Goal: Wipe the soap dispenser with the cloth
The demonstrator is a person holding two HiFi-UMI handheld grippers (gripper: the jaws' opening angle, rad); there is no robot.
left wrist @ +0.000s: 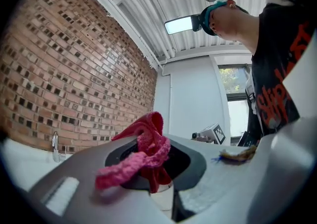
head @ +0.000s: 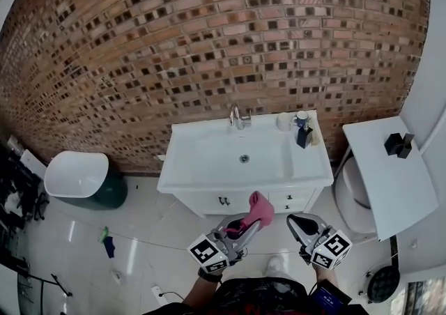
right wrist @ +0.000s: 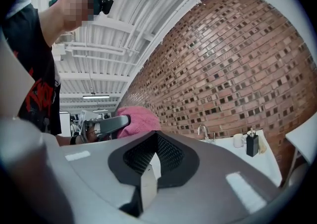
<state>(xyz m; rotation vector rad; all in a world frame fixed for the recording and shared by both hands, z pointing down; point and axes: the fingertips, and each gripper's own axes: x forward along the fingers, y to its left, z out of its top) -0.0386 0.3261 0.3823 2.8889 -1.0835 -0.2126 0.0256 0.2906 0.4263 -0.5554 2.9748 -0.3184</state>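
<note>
A black soap dispenser with a pump top stands at the back right corner of the white sink cabinet; it also shows small in the right gripper view as a dark bottle. My left gripper is shut on a pink cloth, held in front of the cabinet; the cloth bunches between its jaws. My right gripper is shut with nothing in it, to the right of the left one. The cloth appears at the left in the right gripper view.
A chrome tap and a white cup stand at the back of the sink. A toilet and a white shelf with a black object are at the right. A white-and-green bin sits left by the brick wall.
</note>
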